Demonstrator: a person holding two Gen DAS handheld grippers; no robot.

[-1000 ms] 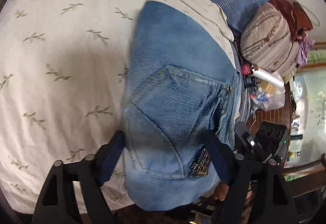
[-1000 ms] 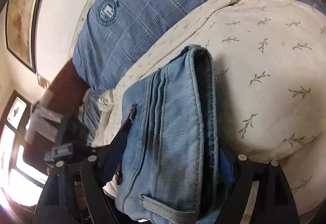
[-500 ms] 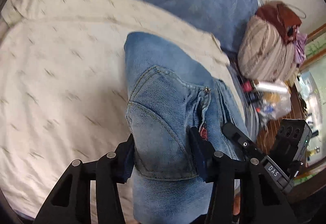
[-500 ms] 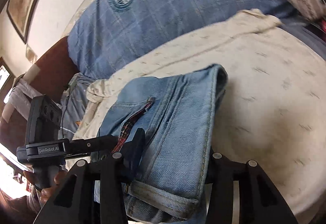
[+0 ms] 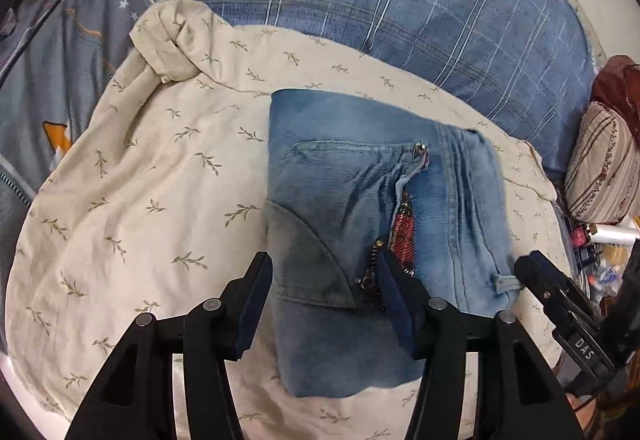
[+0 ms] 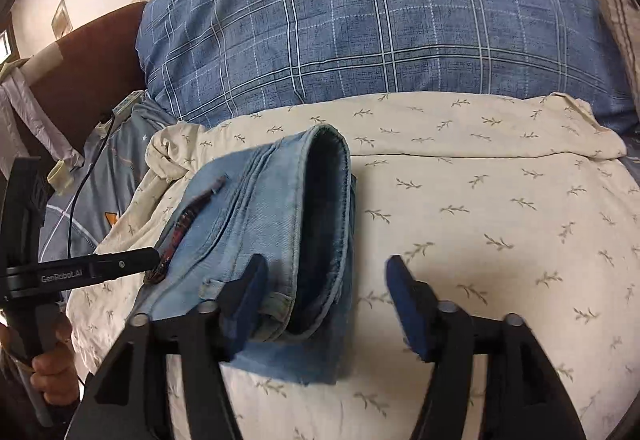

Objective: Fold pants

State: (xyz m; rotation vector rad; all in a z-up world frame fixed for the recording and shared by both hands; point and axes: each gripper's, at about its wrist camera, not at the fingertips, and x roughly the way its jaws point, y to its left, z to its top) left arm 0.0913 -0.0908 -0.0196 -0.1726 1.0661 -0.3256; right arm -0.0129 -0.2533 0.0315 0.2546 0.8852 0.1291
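On the cream sheet (image 5: pixel 152 176) the folded jeans (image 5: pixel 360 200) lay between my left tongs (image 5: pixel 326 294), spread wide; my right tongs (image 6: pixel 322 298) gaped beside them, gripping nothing

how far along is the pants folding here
Mostly done, it seems: the jeans lie as a compact folded bundle on the leaf-print sheet. Both grippers are open: the left gripper straddles the bundle's near edge, the right gripper sits at its right edge, gripping nothing. What is left is probably only tidying the bulging folded edge.
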